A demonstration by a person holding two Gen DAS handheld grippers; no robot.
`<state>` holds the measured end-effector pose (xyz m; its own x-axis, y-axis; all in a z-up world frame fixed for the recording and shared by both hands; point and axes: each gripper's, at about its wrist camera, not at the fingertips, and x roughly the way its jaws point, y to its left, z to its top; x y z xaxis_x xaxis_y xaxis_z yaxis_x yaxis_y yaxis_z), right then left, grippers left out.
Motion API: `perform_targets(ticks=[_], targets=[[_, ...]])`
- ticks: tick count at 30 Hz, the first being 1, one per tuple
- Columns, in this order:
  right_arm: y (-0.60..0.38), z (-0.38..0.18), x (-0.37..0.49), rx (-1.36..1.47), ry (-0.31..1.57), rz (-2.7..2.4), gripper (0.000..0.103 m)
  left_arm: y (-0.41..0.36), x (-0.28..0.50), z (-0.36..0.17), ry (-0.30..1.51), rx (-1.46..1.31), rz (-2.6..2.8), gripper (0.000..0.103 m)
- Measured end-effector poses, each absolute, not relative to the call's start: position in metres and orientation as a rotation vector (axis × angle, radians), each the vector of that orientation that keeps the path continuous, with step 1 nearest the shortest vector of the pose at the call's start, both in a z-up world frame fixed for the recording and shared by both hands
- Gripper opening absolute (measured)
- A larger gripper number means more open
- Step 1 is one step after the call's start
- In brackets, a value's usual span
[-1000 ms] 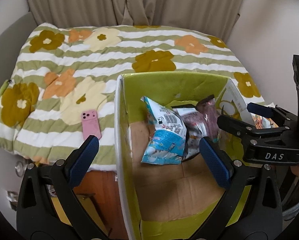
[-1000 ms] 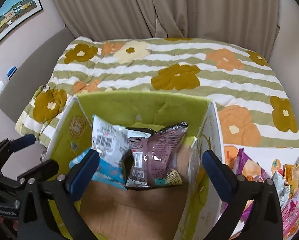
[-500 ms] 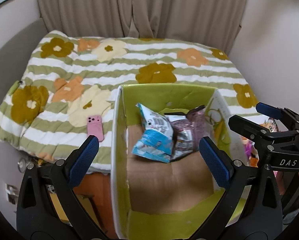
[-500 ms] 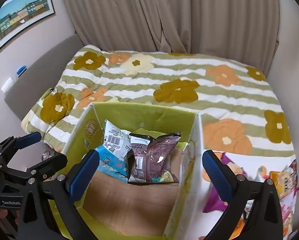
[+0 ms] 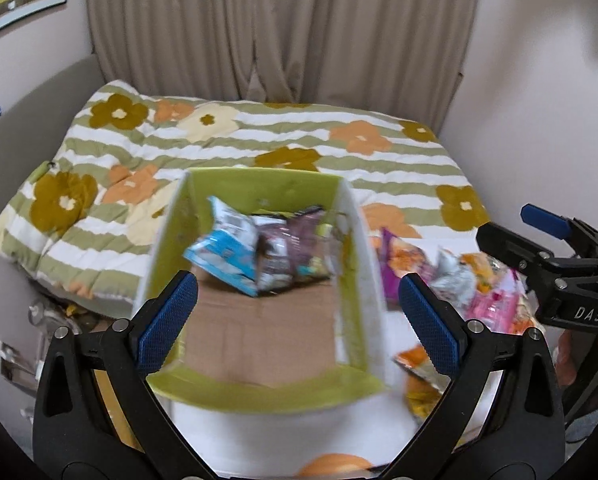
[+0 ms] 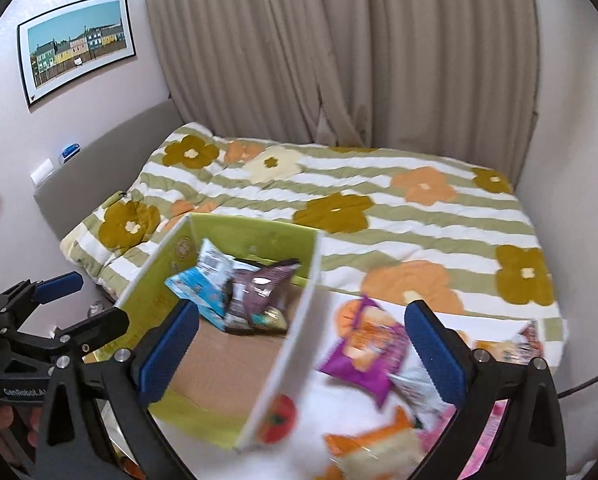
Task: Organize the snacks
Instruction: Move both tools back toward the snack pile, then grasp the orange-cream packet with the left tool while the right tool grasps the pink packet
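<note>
A green cardboard box (image 5: 259, 188) with a brown floor stands on the bed. It holds a light blue snack bag (image 5: 223, 256) and a brown-purple one (image 5: 287, 248) against its far wall; both show in the right wrist view too, blue (image 6: 199, 284) and brown (image 6: 259, 284). Loose snack packets lie right of the box, among them a purple-orange bag (image 6: 363, 352). My left gripper (image 5: 299, 320) is open and empty above the box's near side. My right gripper (image 6: 303, 344) is open and empty above the box's right wall (image 6: 295, 344).
The bed has a striped floral quilt (image 6: 379, 200). Curtains (image 5: 279, 32) hang behind it, walls close in on both sides, and a framed picture (image 6: 75, 44) hangs at the left. Several packets (image 5: 479, 288) lie in a pile at the right.
Both grippers have pulled back and up from the box, so it looks smaller and farther. The loose packets at the right have come into view. Both stay open.
</note>
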<state>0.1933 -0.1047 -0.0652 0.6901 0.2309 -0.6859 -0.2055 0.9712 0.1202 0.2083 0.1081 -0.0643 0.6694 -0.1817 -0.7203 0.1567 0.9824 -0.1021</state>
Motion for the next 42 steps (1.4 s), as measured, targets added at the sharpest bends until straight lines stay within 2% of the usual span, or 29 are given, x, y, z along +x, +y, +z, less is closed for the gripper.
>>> perform_targets(ticks=[8, 16, 26, 35, 42], targets=[[-0.187, -0.064, 0.142, 0.068, 0.754, 0.188, 0.102, 0.033, 0.164, -0.073, 0.814, -0.032, -0.253, 0.100], [-0.254, -0.080, 0.105, 0.086, 0.765, 0.129, 0.102, -0.041, 0.135, -0.104, 0.851, 0.008, -0.353, 0.100], [-0.295, -0.120, 0.090, 0.155, 0.833, 0.087, 0.102, -0.096, 0.149, -0.156, 0.981, 0.152, -0.493, 0.100], [-0.300, -0.167, 0.105, 0.260, 0.920, 0.020, 0.102, -0.113, 0.182, -0.214, 1.101, 0.246, -0.584, 0.100], [-0.293, -0.199, 0.124, 0.285, 0.982, -0.074, 0.102, -0.128, 0.200, -0.249, 1.126, 0.333, -0.639, 0.100]])
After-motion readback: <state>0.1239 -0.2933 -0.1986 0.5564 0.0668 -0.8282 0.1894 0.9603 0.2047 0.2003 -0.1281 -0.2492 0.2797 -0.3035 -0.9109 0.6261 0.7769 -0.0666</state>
